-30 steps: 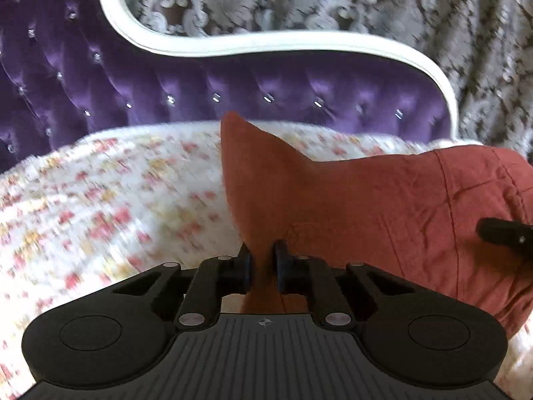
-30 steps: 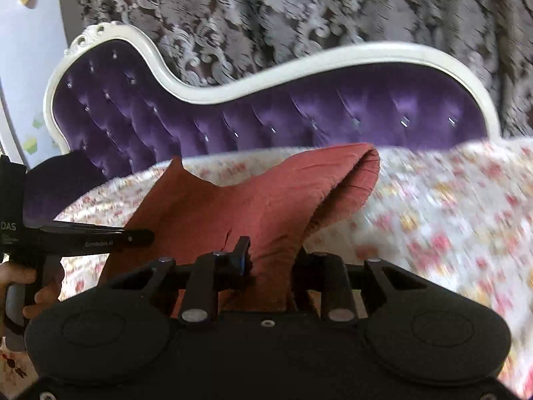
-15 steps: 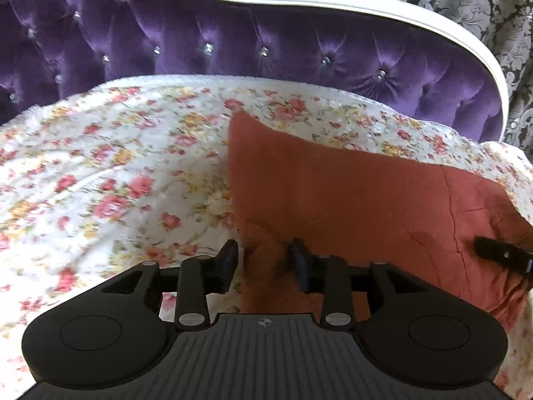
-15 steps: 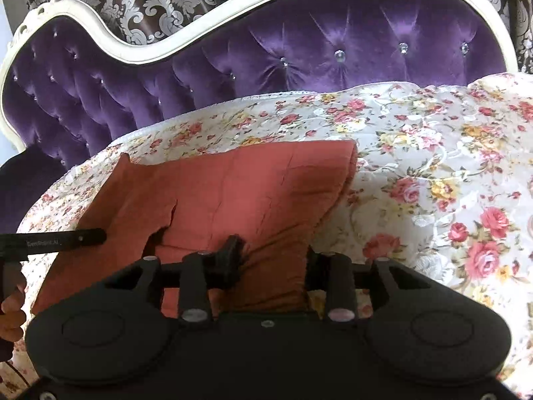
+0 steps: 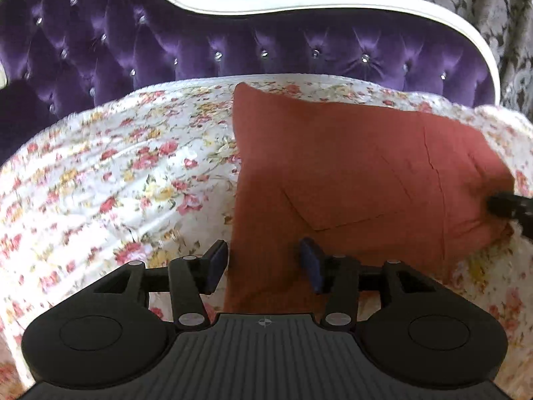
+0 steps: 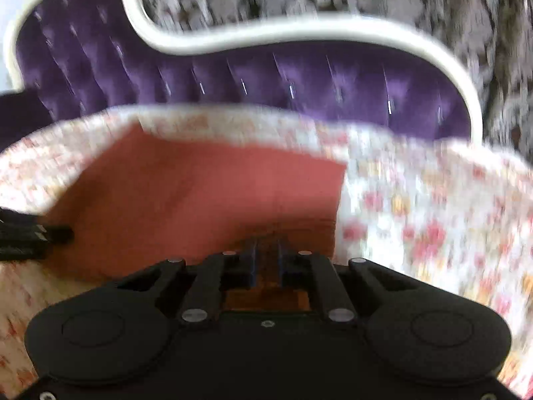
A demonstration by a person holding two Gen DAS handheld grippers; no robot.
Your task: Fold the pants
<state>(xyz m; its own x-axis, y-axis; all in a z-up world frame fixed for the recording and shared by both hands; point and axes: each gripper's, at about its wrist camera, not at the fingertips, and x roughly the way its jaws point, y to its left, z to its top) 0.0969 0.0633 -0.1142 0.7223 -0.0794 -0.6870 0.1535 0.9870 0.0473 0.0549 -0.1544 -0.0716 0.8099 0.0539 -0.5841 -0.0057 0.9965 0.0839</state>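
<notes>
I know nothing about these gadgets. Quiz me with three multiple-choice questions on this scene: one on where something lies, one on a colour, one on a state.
1. Where do the pants lie?
A. on the floral bedspread
B. on a wooden floor
C. over the headboard

2. What colour is the headboard's padding?
A. green
B. purple
C. grey

3. How do the left gripper fingers stand?
A. clamped on the pants
B. apart, cloth between them
C. apart around a pillow

Answers:
1 A, flowered fabric surrounds the pants.
2 B, the tufted velvet is purple.
3 B, a gap shows beside each pad; they have just been opening.
</notes>
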